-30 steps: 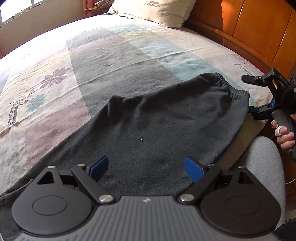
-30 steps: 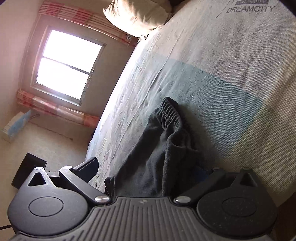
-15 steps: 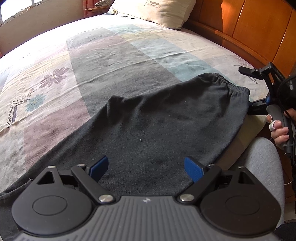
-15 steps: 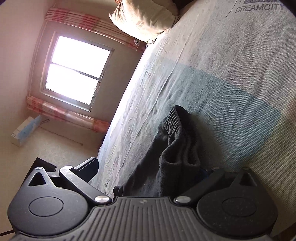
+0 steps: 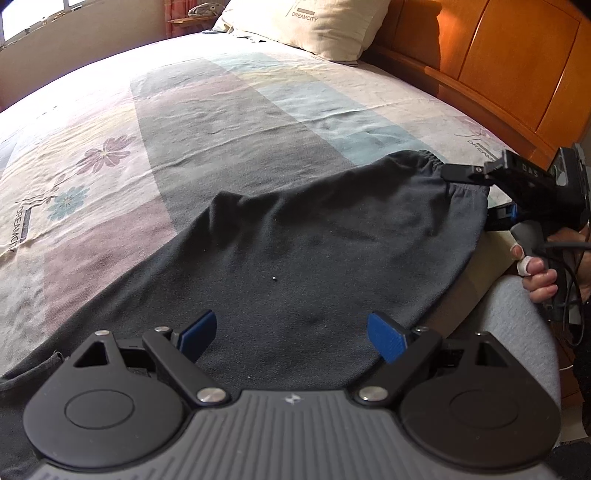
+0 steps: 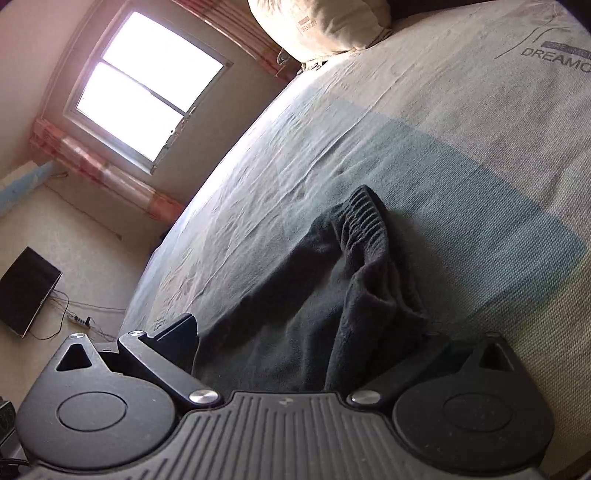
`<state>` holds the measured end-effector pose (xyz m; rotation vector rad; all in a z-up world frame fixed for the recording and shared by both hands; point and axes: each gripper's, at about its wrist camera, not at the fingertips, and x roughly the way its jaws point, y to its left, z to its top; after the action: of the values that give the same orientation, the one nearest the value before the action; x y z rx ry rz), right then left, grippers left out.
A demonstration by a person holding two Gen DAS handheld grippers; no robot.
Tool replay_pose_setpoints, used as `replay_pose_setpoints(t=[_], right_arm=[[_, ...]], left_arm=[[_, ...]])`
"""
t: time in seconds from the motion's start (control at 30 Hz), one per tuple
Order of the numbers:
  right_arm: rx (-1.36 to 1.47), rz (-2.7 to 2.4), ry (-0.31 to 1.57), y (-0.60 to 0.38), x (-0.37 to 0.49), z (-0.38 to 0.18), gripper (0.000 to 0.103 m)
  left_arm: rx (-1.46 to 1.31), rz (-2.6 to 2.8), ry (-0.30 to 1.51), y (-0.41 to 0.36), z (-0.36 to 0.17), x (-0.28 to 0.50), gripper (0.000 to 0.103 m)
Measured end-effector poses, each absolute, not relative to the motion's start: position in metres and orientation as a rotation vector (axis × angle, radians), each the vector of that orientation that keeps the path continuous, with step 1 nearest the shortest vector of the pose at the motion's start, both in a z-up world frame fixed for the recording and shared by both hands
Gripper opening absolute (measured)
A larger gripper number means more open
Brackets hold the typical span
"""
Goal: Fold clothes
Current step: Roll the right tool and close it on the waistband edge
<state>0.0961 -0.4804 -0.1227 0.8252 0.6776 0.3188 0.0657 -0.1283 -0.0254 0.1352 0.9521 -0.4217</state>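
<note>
The dark grey, soft-knit trousers (image 5: 303,258) lie spread across the bed, waistband toward the wooden headboard (image 5: 517,66), legs running off toward the lower left of the left wrist view. Under them is the pale patchwork bedsheet (image 5: 184,122) with its grey, blue and pink blocks and printed flowers, and a cream pillow (image 5: 314,26) sits up at the head of the bed.

The left gripper (image 5: 291,332) hangs over the middle of the trousers, its blue-padded fingers (image 5: 386,341) spread wide. Nothing is between them; they are clear of the cloth.

Over at the right edge, the right gripper (image 5: 476,195) is at the elastic waistband (image 5: 428,162). From the left wrist view its jaws stand apart, the upper black finger (image 5: 463,172) lying over the gathered band, the lower one with its blue pad beneath the fabric's edge. The right hand (image 5: 539,277) is wrapped round the handle below, a white band on one finger.

The right wrist view looks along the bed toward a bright window (image 6: 147,92). Here the ribbed waistband rises in a bunched ridge between the gripper's two fingers, the left finger (image 6: 177,332) well out to the side. The jaws are wide with cloth between them; whether either pad presses on it cannot be told.
</note>
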Motion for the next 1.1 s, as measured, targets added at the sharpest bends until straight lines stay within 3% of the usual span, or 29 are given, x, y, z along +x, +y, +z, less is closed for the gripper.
replay_pose_setpoints(t=[0.37,0.53,0.7,0.9,1.0,1.07,1.1], right_arm=[[1.234,0.471,0.613,-0.534,0.097,-0.139,0.103],[1.266,0.485,0.580,-0.533,0.098,-0.148,0.102],[1.231,0.433,0.631,-0.528,0.090,-0.147,0.096],[1.114,0.327,0.686,-0.514,0.097,-0.144,0.077],[1.019,0.297,0.685,-0.505,0.093,-0.144,0.062],[0.974,0.263,0.681,-0.504,0.087,-0.149,0.035],[1.026,0.249,0.674,-0.510,0.084,-0.153,0.031]], left_arm=[[0.127,-0.437,0.953,-0.129,-0.028,0.065,0.089],[0.125,-0.436,0.958,-0.129,-0.029,0.066,0.089],[0.114,-0.430,0.962,-0.126,-0.029,0.069,0.089],[0.118,-0.453,0.966,-0.131,-0.031,0.068,0.089],[0.117,-0.455,0.963,-0.130,-0.031,0.066,0.089],[0.111,-0.447,0.962,-0.127,-0.031,0.066,0.089],[0.107,-0.445,0.960,-0.126,-0.030,0.066,0.089]])
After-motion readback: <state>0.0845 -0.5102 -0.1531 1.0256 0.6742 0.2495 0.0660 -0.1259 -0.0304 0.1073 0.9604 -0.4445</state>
